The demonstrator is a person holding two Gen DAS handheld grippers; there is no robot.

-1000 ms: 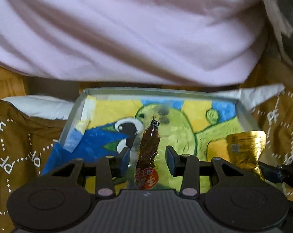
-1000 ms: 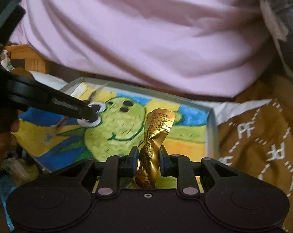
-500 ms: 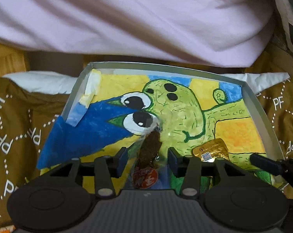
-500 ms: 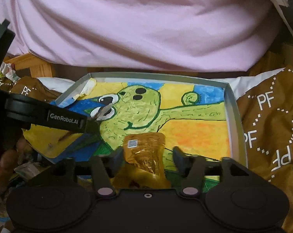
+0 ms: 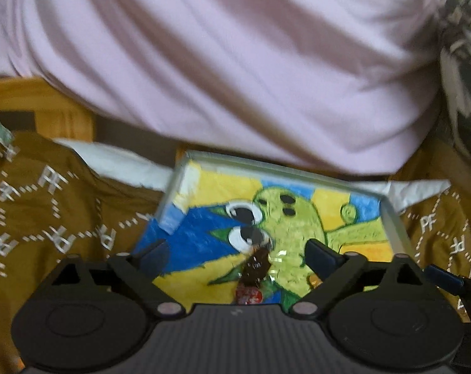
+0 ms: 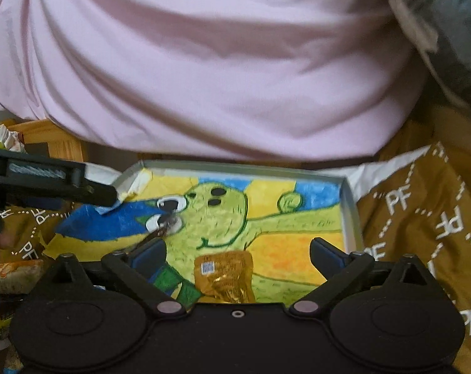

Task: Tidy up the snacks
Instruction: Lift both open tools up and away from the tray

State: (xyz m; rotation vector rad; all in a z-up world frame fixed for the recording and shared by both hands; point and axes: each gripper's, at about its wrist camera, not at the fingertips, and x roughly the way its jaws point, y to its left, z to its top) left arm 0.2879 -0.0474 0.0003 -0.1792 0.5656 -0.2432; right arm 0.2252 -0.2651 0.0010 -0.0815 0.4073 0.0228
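Both grippers have let go since a second ago: each then pinched a snack upright over the tray, now both snacks lie flat inside it and the jaws stand wide apart.

Gold foil packet [image 6: 224,277] lies on the tray floor, barcode end up, at the near middle of the drawing, right in front of the right gripper [image 6: 237,251]; neither finger touches it. Dark snack in clear wrapper [image 5: 255,269], red label at its near end, lies on the drawing just below the cartoon's eye, between the fingers of the left gripper [image 5: 235,254] but free of both. In the right wrist view only its far tip shows by the eye [image 6: 163,229].

Tray [image 6: 349,215] is a shallow grey-rimmed one lined with a crayon drawing of a green creature [image 6: 216,218]. It sits on a brown cloth with white PF print [image 6: 422,218], close to a person in a pink shirt [image 6: 204,62]. Left gripper's side also shows in the right wrist view [image 6: 51,182].

Progress, judged: two snacks placed. More wrappers show at the left edge of the right wrist view [image 6: 14,272], off the tray, so likely more to fetch. How many are left cannot be told.
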